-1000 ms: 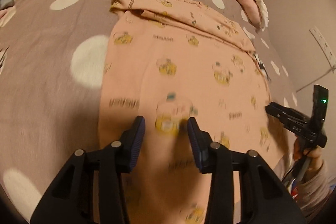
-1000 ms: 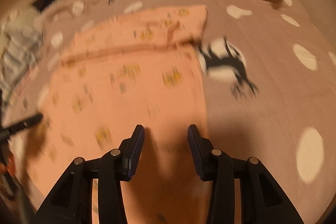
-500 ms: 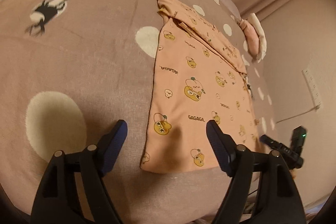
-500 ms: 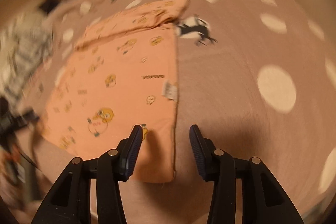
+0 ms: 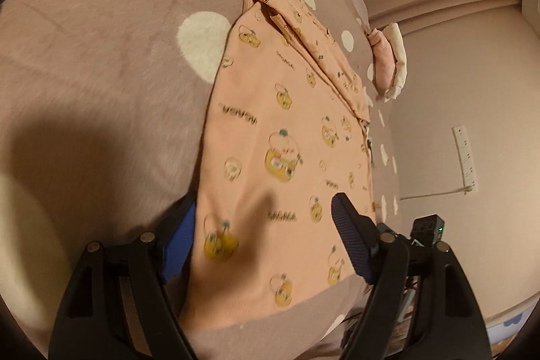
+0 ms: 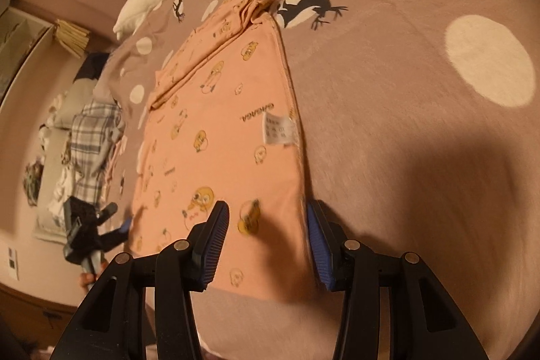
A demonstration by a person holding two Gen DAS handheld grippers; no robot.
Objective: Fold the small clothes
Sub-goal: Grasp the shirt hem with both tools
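A: Our left claw point(image 5: 260, 235) and right claw point(image 6: 266, 238) gape wide, each straddling a near corner of the shirt point(image 5: 287, 137), which lies flat on the bed point(image 5: 101, 56).

B: Let's pinch both corners evenly, taking every layer, then lift together.

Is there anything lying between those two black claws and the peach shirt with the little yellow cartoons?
Nothing visible. Both the left gripper and right gripper stand open, each straddling a near corner of the peach cartoon-print shirt on the brown dotted blanket.
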